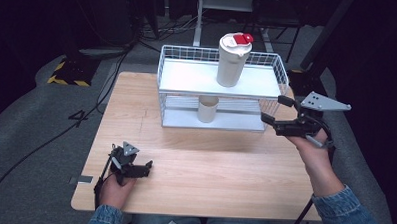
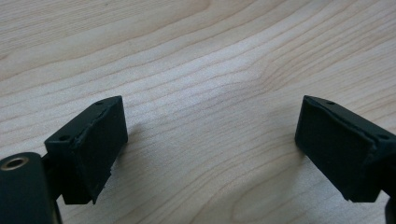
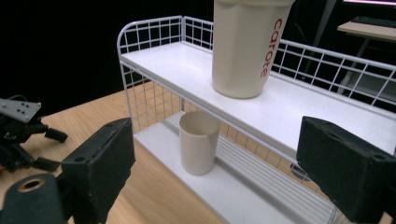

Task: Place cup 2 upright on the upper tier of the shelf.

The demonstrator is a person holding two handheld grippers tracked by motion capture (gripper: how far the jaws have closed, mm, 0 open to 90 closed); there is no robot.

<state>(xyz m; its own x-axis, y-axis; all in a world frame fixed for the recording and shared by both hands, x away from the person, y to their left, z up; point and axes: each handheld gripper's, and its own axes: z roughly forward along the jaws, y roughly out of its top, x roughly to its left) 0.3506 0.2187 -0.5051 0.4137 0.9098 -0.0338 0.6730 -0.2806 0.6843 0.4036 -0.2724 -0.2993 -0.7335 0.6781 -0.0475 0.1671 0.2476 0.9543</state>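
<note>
- small cup point(image 1: 207, 109) stands upright and open-topped on the lower shelf of the white wire rack point(image 1: 167, 86), left of that shelf's middle, right under the tall tumbler; in the right gripper view the small cup point(image 3: 198, 142) is framed between the two jaws but well beyond them.
- tall tumbler point(image 1: 232, 60), cream with a red lid tab, stands upright on the rack's upper shelf.
- white wire rack sits at the desk's point(image 1: 194, 167) far edge, toward the right corner.
- right claw point(image 1: 276, 110) hangs at the rack's right end, level with the lower shelf, jaws spread with nothing pinched.
- left claw point(image 1: 143, 169) rests near the desk's near left corner, jaws spread over bare wood, holding nothing.
</note>
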